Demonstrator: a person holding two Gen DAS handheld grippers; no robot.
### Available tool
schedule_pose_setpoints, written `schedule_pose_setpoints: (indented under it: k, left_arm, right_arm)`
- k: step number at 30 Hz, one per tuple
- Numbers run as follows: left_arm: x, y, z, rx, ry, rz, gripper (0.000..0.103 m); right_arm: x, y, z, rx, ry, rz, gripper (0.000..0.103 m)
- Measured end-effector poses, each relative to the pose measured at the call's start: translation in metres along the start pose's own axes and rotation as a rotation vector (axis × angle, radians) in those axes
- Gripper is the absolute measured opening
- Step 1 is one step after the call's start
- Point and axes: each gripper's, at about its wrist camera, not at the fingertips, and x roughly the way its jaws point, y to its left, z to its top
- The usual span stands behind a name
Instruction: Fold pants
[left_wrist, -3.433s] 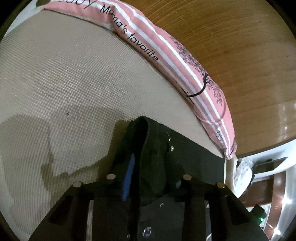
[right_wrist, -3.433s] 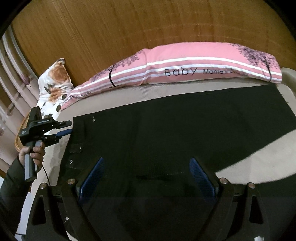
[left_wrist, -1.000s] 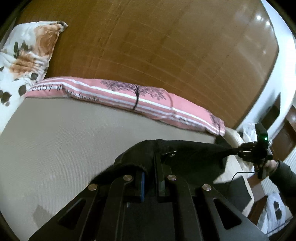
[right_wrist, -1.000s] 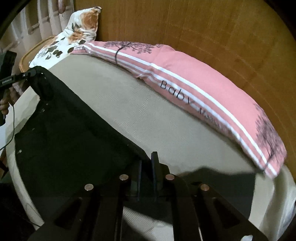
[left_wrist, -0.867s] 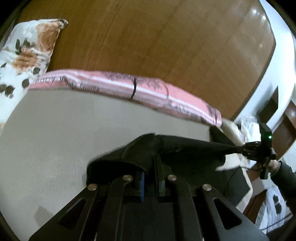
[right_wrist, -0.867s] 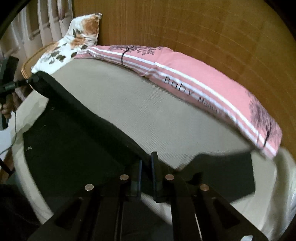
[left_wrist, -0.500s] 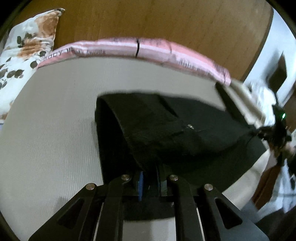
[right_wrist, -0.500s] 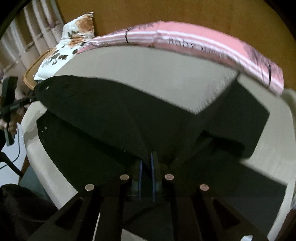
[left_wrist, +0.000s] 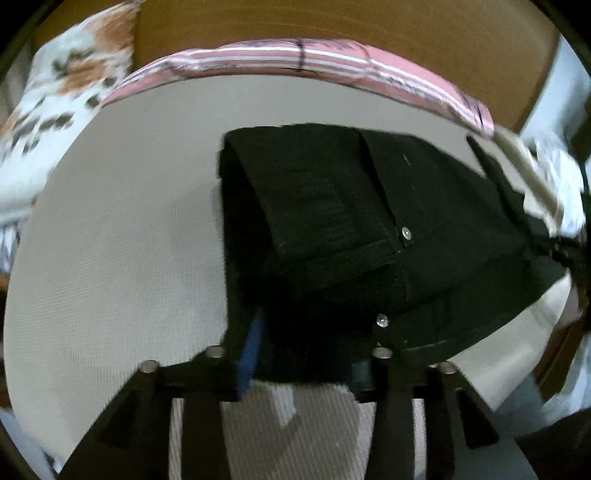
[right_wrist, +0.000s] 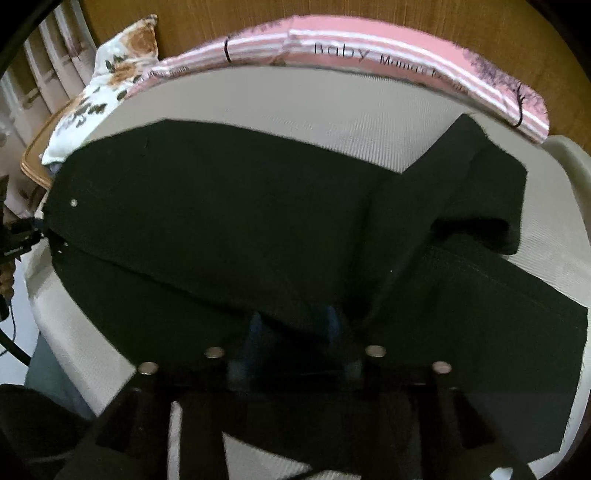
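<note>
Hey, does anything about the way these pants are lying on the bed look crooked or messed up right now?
Yes. On the black pants, the leg end near the pink pillow is doubled back and skewed, not lined up with the leg beneath. The right wrist view shows bare mattress between the layers. Both tongs look open.

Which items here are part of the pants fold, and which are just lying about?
Job:
black pants
left gripper, jaws apart
right gripper, jaws apart
bed surface they lie on

Lying about:
pink striped pillow
floral pillow
wooden headboard
</note>
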Motion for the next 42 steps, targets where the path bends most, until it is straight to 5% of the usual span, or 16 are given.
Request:
schedule_pose_setpoints:
  k: [7, 15, 22, 30, 36, 42]
  left_arm:
    - [-0.029, 0.018, -0.023, -0.269, -0.018, -0.183, 0.047]
    - [-0.002, 0.008, -0.031, -0.466, -0.009, -0.370, 0.047]
    - [0.019, 0.018, -0.029, -0.591, -0.017, -0.411, 0.047]
    - [0.025, 0.024, -0.021, -0.617, -0.060, -0.406, 0.047]
    - [0.027, 0.028, -0.020, -0.608, -0.080, -0.365, 0.031]
    - [0.031, 0.024, -0.018, -0.595, -0.083, -0.348, 0.029]
  right_arm:
    - [-0.045, -0.012, -0.020, 0.125, -0.119, 0.066, 0.049]
    - [-0.041, -0.050, -0.033, 0.299, -0.139, 0.092, 0.049]
    - [-0.030, -0.072, -0.009, 0.386, -0.167, 0.104, 0.045]
    - [-0.002, -0.105, 0.043, 0.447, -0.147, 0.036, 0.037]
    - [0.014, -0.134, 0.073, 0.497, -0.142, 0.004, 0.037]
    - [0.038, -0.156, 0.093, 0.545, -0.105, -0.013, 0.036]
